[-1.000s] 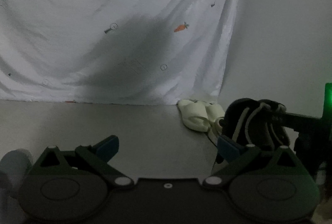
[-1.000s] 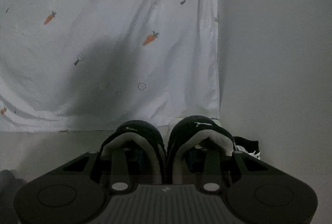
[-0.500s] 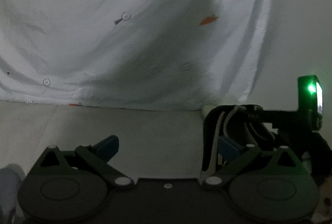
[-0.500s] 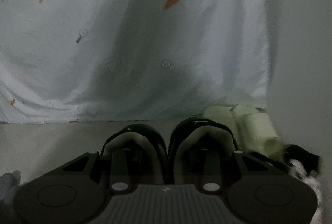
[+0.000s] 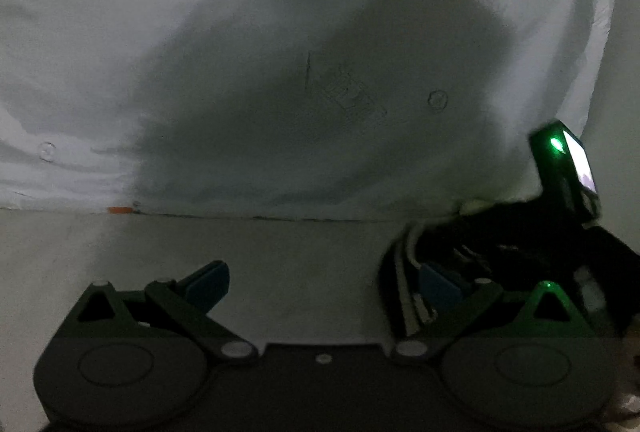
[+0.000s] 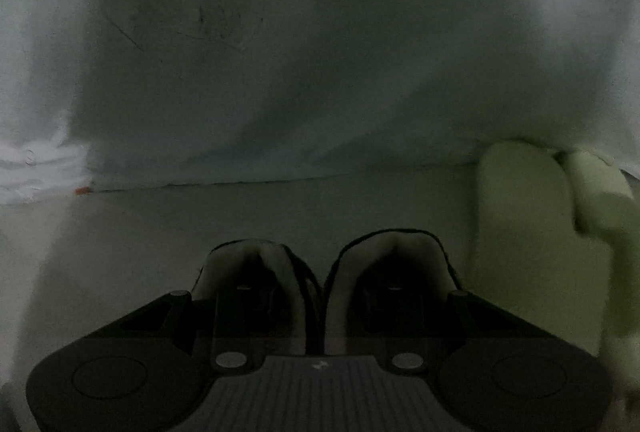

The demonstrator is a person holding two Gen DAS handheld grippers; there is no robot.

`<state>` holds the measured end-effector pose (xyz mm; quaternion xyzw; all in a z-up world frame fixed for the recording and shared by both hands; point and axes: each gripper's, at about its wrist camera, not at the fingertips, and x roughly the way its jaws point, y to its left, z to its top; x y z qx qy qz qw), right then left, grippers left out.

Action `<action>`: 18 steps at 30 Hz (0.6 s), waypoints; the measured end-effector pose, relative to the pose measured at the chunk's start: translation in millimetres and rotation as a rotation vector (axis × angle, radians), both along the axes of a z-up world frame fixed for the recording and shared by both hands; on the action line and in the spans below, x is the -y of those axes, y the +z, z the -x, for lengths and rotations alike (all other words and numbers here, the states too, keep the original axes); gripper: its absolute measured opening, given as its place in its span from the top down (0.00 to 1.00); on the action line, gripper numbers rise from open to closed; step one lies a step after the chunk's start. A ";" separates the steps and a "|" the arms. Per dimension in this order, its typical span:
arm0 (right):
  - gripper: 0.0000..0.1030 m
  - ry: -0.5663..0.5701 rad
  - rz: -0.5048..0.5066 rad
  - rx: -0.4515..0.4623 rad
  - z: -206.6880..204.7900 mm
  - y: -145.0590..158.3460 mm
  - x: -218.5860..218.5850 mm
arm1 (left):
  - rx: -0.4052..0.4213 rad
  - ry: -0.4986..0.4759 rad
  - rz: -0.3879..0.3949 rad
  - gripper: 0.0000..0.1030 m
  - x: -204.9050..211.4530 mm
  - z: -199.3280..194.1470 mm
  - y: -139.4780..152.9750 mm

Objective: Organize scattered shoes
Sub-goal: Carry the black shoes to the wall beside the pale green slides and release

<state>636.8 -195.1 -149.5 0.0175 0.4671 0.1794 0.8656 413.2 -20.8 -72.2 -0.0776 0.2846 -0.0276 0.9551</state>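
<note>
Right wrist: fingers [image 6: 320, 296] pinch black shoes [image 6: 384, 264] together.

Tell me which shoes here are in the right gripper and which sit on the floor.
The dark sneakers are held, one right gripper finger inside each collar. The pale slippers sit on the floor against the white sheet.

Both wrist views low, near the sheet [image 5: 280, 72]

Left tool [image 5: 324, 284] spread wide, dark shoes [image 5: 404, 288] right, carrot-print sheet [image 5: 280, 72]
</note>
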 end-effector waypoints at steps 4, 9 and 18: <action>0.61 0.007 0.023 0.021 -37.0 -3.9 -14.7 | -0.003 -0.007 0.010 0.01 -0.1 -3.3 -4.9; 0.61 0.006 0.044 0.018 -77.0 -2.4 -24.0 | -0.028 0.019 0.036 0.01 -6.4 0.7 -14.5; 0.52 0.053 0.036 -0.006 -83.4 10.5 -19.1 | -0.005 0.049 0.021 0.01 -11.1 17.2 0.3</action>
